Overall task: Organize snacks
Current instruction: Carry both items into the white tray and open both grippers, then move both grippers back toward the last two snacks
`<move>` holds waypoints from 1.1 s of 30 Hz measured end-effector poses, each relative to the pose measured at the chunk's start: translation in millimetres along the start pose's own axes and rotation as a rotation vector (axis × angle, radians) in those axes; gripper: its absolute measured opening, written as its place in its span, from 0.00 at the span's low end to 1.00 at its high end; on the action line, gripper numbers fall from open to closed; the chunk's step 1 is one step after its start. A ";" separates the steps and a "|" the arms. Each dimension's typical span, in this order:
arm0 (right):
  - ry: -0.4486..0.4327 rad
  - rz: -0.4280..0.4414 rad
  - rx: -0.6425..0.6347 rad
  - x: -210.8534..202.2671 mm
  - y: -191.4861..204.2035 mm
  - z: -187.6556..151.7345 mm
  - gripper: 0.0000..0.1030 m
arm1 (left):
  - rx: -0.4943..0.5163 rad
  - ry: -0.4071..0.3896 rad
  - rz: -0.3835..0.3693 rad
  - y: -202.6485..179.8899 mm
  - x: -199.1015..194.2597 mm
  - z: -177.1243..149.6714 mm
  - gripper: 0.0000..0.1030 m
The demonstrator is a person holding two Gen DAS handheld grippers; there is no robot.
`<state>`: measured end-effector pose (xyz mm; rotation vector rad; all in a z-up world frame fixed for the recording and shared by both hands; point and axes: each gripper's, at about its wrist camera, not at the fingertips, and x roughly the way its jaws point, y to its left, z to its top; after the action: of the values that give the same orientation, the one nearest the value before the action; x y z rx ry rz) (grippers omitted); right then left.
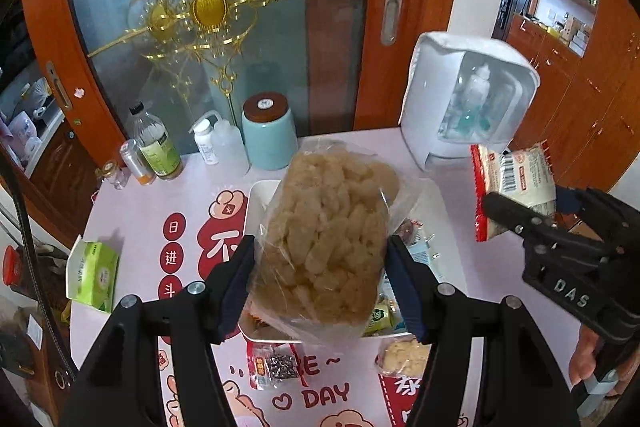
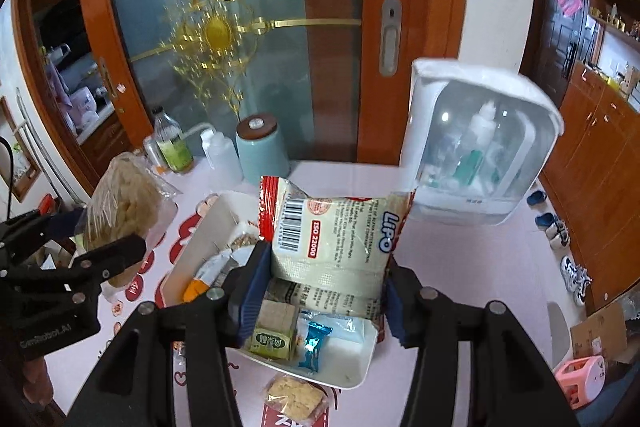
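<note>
My left gripper (image 1: 320,283) is shut on a clear bag of puffed rice snacks (image 1: 332,239) and holds it above the white tray (image 1: 256,203). My right gripper (image 2: 320,291) is shut on a red and white LiPO snack packet (image 2: 332,231), held above the tray (image 2: 360,367). The tray holds several small wrapped snacks, among them a green packet (image 2: 272,339) and a blue candy (image 2: 314,343). The right gripper with its packet (image 1: 512,183) shows at the right of the left wrist view. The left gripper and its bag (image 2: 120,203) show at the left of the right wrist view.
A wrapped biscuit (image 2: 294,401) and a red packet (image 1: 272,367) lie on the pink tablecloth before the tray. A green box (image 1: 94,271) sits at the left. Bottles (image 1: 154,143), a teal jar (image 1: 268,131) and a white sterilizer box (image 1: 464,99) stand at the back.
</note>
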<state>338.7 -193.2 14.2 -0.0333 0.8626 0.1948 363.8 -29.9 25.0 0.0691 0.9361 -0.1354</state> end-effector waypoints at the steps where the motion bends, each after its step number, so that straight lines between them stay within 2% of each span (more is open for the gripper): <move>1: 0.020 0.003 0.000 9.7 1.3 -0.8 0.52 | 0.004 0.005 -0.001 1.4 6.9 0.0 0.62; 2: 0.033 0.008 0.003 15.9 2.3 -2.2 0.53 | 0.008 0.009 -0.001 2.2 13.1 0.2 0.65; 5: 0.069 0.031 0.024 36.1 3.8 -6.3 0.55 | 0.019 0.003 -0.006 4.5 28.1 -0.6 0.81; 7: 0.097 0.024 0.031 48.2 5.1 -9.3 0.56 | 0.011 0.005 -0.005 7.0 37.8 -1.0 0.83; 9: 0.111 0.007 0.021 55.3 7.9 -11.8 0.66 | -0.003 0.023 -0.013 9.7 46.8 -2.3 0.83; 10: 0.115 -0.005 0.012 57.7 9.6 -13.6 0.75 | -0.009 0.028 -0.017 11.4 49.7 -3.2 0.83; 11: 0.115 -0.009 0.006 58.8 10.5 -14.7 0.78 | -0.015 0.032 -0.018 13.5 52.5 -4.7 0.83; 23: 0.150 0.012 0.004 60.1 7.0 -33.7 0.78 | -0.045 0.056 0.009 31.5 54.0 -28.3 0.83; 33: 0.150 0.033 0.003 38.6 4.4 -57.1 0.78 | -0.058 0.071 0.032 35.1 40.7 -50.0 0.83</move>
<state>319.4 -189.0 -52.0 -0.0314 1.0134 0.2238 352.8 7.3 -37.4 0.0354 1.0092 -0.0759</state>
